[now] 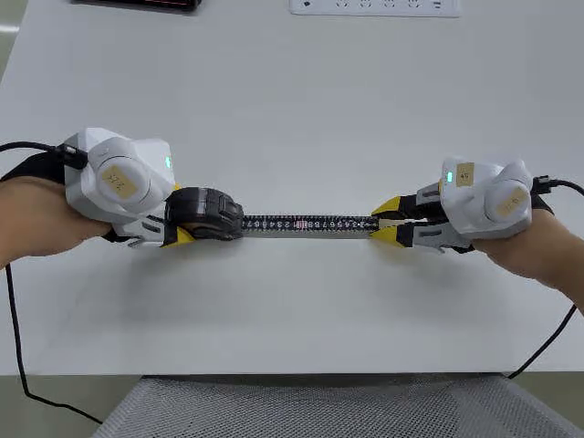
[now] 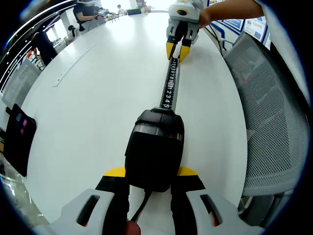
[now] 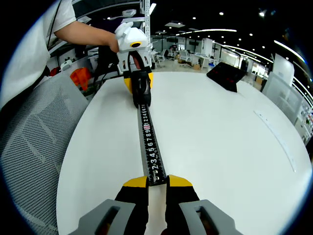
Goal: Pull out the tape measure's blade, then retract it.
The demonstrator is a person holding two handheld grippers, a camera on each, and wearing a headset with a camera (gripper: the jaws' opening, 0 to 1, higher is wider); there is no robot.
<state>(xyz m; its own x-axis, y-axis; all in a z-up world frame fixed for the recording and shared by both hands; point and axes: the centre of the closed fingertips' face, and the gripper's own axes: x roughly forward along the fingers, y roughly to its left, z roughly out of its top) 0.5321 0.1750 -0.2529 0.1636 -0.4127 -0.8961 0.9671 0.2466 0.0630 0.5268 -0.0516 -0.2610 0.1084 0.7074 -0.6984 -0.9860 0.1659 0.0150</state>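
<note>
— Grey mesh chair [image 1: 319, 406] at the white desk's [image 1: 301, 109] near edge. Tape measure [image 2: 154, 149]?
— Left tool [image 1: 181, 217] clamps its black case [image 1: 208, 212]; right tool [image 1: 379, 222] pinches the tip of the drawn-out black blade [image 1: 306, 223].

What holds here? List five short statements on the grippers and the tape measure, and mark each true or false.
1. The left gripper is shut on the tape measure. True.
2. The right gripper pinches the end of the blade between its fingers. True.
3. The blade is wound fully into the tape measure. False: it is stretched out straight between the tape measure and the right gripper.
4. The tape measure is bright yellow. False: its body is black; the yellow parts are the fingers' tips.
5. The table under the blade is white. True.
</note>
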